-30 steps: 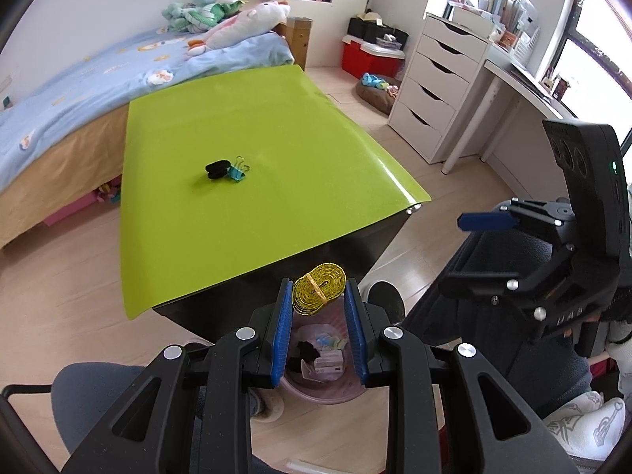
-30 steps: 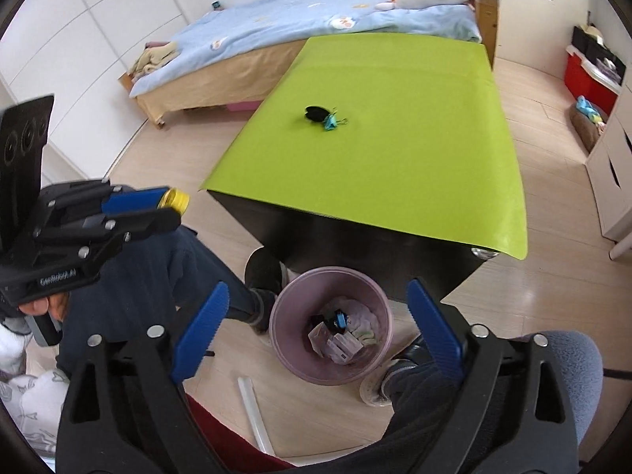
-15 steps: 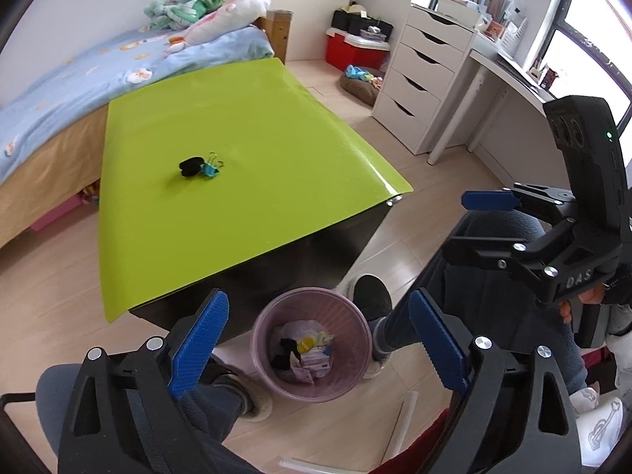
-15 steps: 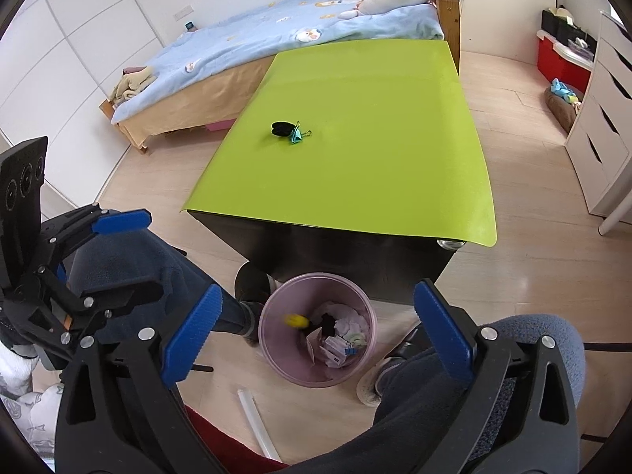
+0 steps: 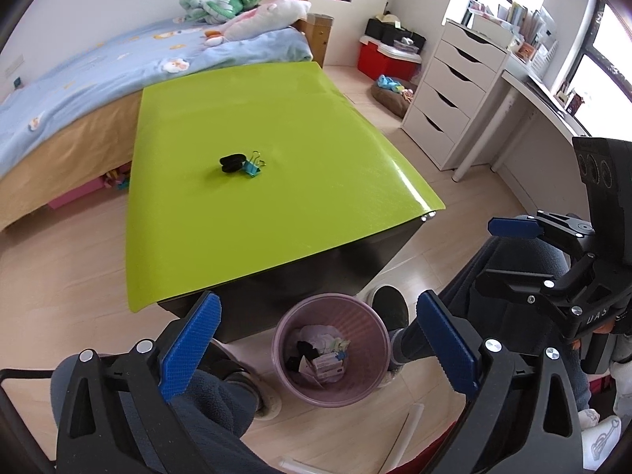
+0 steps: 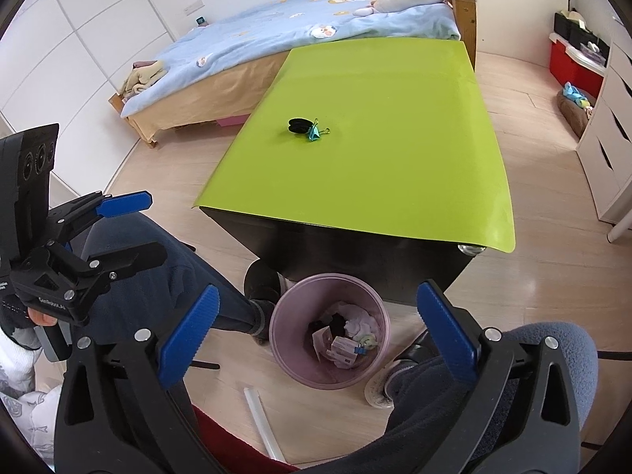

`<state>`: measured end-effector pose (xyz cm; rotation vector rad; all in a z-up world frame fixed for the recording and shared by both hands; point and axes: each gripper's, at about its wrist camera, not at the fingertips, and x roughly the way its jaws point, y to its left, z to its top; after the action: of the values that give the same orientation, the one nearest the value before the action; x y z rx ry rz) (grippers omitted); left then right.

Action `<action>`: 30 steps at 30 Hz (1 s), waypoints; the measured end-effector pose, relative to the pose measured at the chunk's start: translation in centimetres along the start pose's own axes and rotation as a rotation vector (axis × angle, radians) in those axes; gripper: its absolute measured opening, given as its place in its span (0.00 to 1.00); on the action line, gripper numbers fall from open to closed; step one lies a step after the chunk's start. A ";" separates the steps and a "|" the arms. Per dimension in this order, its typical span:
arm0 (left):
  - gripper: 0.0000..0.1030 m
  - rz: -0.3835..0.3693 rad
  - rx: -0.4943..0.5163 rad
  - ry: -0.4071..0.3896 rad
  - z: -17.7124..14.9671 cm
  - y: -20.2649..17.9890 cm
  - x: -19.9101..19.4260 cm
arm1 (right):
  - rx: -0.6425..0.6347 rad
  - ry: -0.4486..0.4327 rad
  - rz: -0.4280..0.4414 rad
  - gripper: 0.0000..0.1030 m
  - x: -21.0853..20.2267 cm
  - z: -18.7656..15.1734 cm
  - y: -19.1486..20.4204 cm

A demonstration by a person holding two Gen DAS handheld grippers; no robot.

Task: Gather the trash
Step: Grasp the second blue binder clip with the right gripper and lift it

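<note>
Grippers, left gripper (image 5: 316, 349) and right gripper (image 6: 314, 333), both wide open and empty over bin (image 5: 331, 349); I'd fetch binder clip (image 5: 252, 167) mid-surface next.

On the right gripper (image 5: 553, 260), as your left wrist camera sees it, you can read the white letters "UAS" on the black body. On the left gripper (image 6: 106, 229), seen from your right wrist camera, small white lettering shows, too blurred to read surely.
</note>
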<state>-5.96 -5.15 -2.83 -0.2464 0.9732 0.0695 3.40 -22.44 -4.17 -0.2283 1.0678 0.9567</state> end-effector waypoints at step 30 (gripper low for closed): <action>0.93 0.094 -0.117 -0.030 6.4 8.4 1.8 | -0.186 0.149 0.020 0.94 13.9 17.9 0.9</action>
<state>-1.17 4.48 -2.37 -0.3064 0.9517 0.2156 16.07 -3.78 -6.33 -0.4484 1.1191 1.0703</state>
